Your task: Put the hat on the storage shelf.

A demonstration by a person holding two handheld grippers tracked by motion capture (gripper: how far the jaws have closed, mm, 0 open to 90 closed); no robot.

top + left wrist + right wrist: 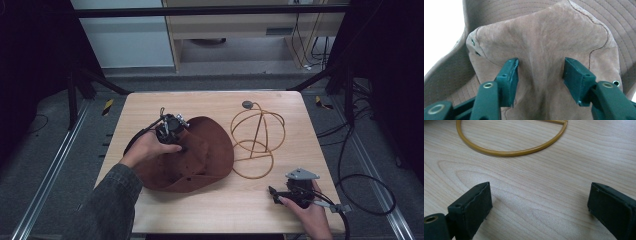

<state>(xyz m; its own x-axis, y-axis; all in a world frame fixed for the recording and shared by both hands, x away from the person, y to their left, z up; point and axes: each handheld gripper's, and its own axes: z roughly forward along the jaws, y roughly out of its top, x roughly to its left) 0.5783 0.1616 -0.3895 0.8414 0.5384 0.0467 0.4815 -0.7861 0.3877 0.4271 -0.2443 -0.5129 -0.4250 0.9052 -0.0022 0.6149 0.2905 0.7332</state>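
Observation:
A brown suede hat [205,155] lies at the middle left of the wooden table [225,210]. My left gripper [176,142] presses down on its crown. In the left gripper view the hat [544,37] bulges up between the two pads, and the left gripper [540,75] is shut on that fold. Wrinkles run out from the pad tips. My right gripper [274,192] rests near the front right of the table, open, its jaws pointing left. In its own view the right gripper [539,205] has bare wood between the pads.
A gold wire hat stand [255,135] stands right of the hat, and its base ring [509,152] lies just ahead of my right gripper. A black cable [360,185] trails off the table's right side.

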